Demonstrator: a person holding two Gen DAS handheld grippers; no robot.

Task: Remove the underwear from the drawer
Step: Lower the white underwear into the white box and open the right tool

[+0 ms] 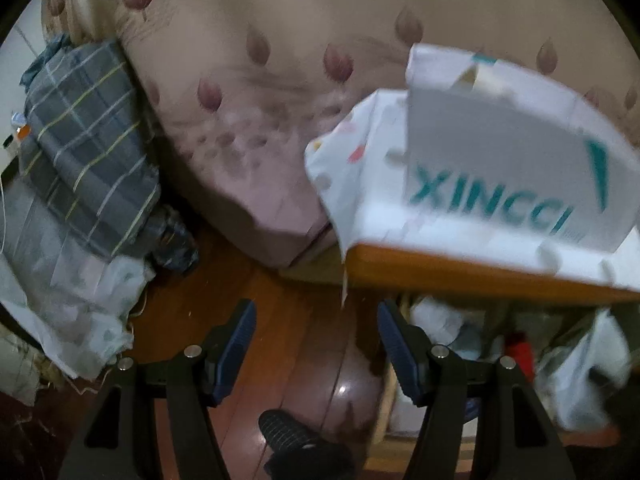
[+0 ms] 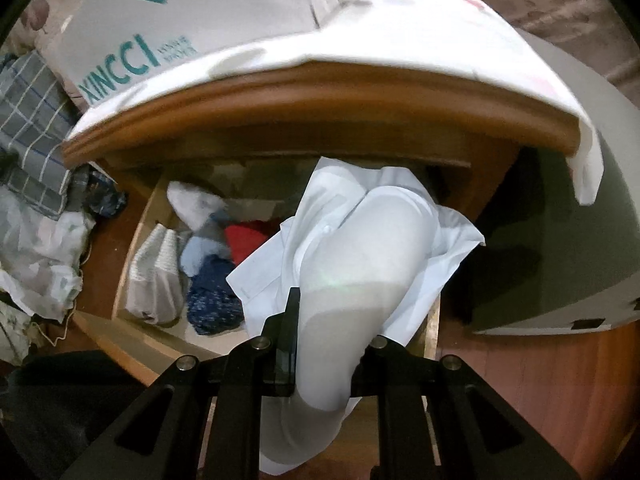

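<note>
A white, pale-blue-tinged garment (image 2: 360,248) hangs above the open wooden drawer (image 2: 132,256) of the nightstand (image 2: 320,120), and my right gripper (image 2: 332,328) is shut on it. The cloth covers the right finger. Left in the drawer are a red garment (image 2: 248,240), a dark blue patterned one (image 2: 212,296), a pale blue one (image 2: 196,256) and a white mesh bag (image 2: 156,280). My left gripper (image 1: 316,320) is open and empty over the wooden floor. It sits just left of the drawer (image 1: 386,400), below the nightstand's top edge (image 1: 480,276). This view is blurred.
A white XINCCI box (image 1: 500,172) stands on the cloth-covered nightstand top. A bed with a flowered cover (image 1: 300,60) lies behind. A plaid bundle (image 1: 88,140) and a plastic bag (image 1: 60,280) sit on the floor at left. A white panel (image 2: 580,200) stands right of the nightstand.
</note>
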